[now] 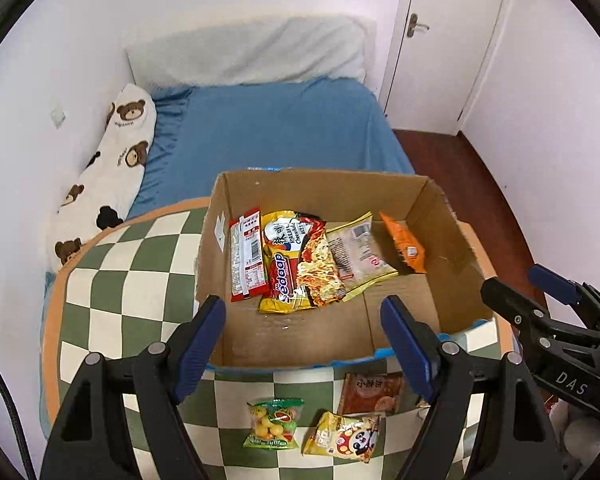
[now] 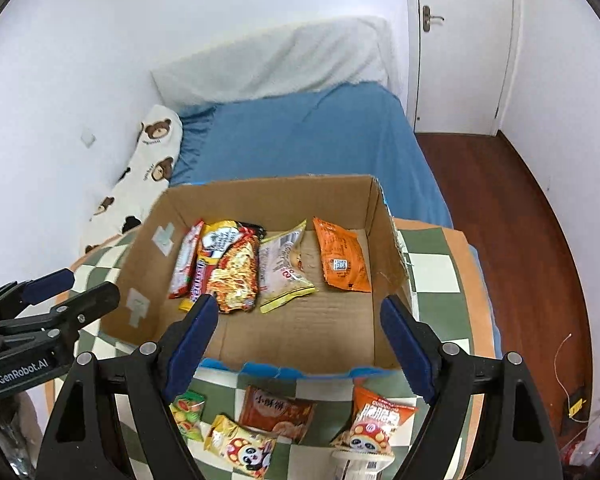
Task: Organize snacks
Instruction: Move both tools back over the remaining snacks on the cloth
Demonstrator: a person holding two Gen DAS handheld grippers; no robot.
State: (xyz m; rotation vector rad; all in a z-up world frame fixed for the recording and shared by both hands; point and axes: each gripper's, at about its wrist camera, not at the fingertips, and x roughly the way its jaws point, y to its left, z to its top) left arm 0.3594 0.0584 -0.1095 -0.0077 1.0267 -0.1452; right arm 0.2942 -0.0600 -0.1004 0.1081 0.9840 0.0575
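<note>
A: Obscured items?

B: White cup-shaped container (image 2: 360, 465), bottom edge of the right view, cut off, contents unreadable. Brown biscuit packet (image 1: 370, 394) partly behind a blue finger pad (image 1: 406, 346) in the left view.

A: Containers?

B: One open brown cardboard box (image 1: 384, 332). Inside, along the far wall: red flat sachet (image 1: 247, 260), yellow-and-red noodle packet (image 1: 296, 266), pale translucent packet (image 1: 358, 258), orange pouch (image 1: 404, 246).

A: Outside it?

B: In front of the box: green candy bag (image 1: 276, 424), yellow panda-print packet (image 1: 344, 436), orange panda-print bag (image 2: 376, 420).

A: Tools?

B: Left gripper (image 1: 304, 346) and right gripper (image 2: 300, 346), both spread apart, holding nothing, above the box's near edge.

A: Surface, room?

B: Green-and-cream checkered cushion (image 1: 132, 280) on a blue-sheeted bed (image 1: 284, 128); bear-print pillow (image 1: 116, 164), white door (image 1: 444, 40), reddish wood floor (image 2: 520, 220).
</note>
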